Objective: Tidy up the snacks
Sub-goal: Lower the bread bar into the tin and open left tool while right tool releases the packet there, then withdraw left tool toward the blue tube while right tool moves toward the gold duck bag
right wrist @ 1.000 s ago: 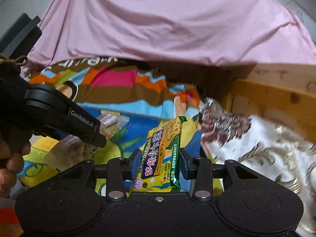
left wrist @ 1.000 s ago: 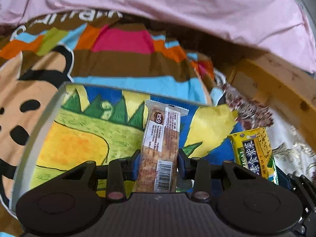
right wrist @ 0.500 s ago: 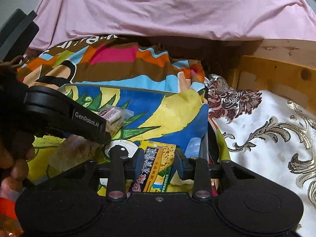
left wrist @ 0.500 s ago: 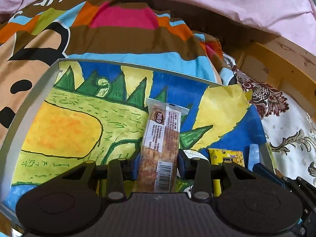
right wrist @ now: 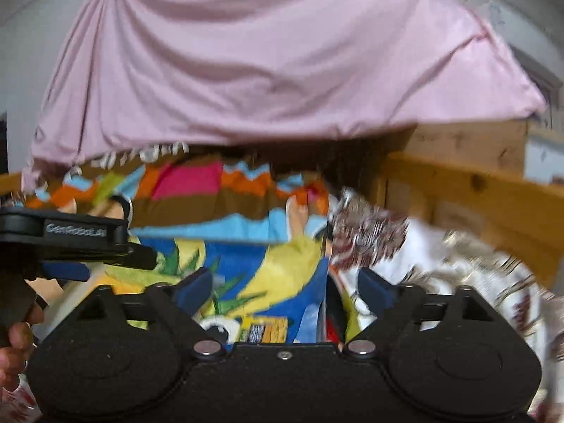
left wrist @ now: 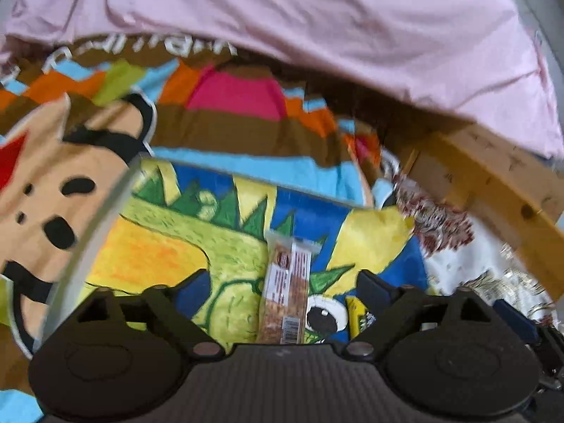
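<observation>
Left gripper: jaws spread wide apart, nothing clamped. The brown-and-white wrapped snack bar with barcode is seen lying flat betw. the parted fingers, touching neither, on the floor of the shallow tray with grey rim and a painted green, yellow and blue cartoon scene. Bar's long axis runs approx. along the gripper's forward line, sealed end farthest from camera.

Just right of the bar, a yellow snack packet with dark label is noted, also in the tray, partly hidden behind the right-hand finger.

Right gripper: jaws likewise held wide apart, nothing gripped. In this view the yellow packet is seen low in frame, lying in the tray near its right edge, largely cut off by the gripper body. The left gripper appears at left, w/ part of the person's hand below it.

Surroundings: tray rests on a multicoloured striped blanket with cartoon face; pink draped cloth behind; wooden frame and white patterned fabric to the right. Both views motion-blurred; fine print unreadable.
</observation>
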`<state>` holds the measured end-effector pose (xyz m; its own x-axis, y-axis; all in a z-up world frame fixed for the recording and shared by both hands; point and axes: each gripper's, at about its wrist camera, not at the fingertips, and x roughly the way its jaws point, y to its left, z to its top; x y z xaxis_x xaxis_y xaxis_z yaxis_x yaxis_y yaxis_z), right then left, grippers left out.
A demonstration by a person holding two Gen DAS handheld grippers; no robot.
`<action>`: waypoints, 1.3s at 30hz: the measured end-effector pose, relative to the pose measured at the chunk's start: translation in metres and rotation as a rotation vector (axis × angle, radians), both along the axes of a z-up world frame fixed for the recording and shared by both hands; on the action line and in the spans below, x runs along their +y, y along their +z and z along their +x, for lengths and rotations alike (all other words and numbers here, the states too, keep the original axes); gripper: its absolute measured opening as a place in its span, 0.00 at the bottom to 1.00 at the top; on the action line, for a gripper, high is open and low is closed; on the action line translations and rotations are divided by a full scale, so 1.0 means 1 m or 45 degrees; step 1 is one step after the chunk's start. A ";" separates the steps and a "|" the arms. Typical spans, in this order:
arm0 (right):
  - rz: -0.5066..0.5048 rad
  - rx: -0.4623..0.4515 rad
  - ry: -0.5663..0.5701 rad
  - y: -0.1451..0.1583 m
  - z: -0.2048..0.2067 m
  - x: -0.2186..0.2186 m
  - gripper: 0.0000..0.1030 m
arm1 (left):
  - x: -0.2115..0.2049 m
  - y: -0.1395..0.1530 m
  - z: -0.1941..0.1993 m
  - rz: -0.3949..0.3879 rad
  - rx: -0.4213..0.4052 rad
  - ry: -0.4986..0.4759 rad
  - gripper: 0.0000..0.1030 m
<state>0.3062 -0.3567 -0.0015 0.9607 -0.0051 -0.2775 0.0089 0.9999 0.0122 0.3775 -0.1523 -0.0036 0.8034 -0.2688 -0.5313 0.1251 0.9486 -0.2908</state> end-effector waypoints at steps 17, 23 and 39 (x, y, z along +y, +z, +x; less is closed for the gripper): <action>-0.023 -0.295 0.014 0.065 -0.145 0.036 0.99 | 0.066 0.071 -0.137 0.028 -0.346 0.070 0.99; -0.061 -0.295 -0.008 0.061 -0.183 0.049 0.99 | 0.085 0.073 -0.176 0.038 -0.358 0.075 1.00; -0.065 -0.130 0.040 0.033 -0.258 0.086 0.99 | 0.117 0.043 -0.249 0.154 -0.323 -0.039 1.00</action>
<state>0.0478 -0.2708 0.0318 0.9839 0.0135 -0.1780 -0.0209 0.9990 -0.0398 0.1285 -0.0348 0.0396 0.9072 -0.2422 -0.3440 0.2088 0.9691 -0.1316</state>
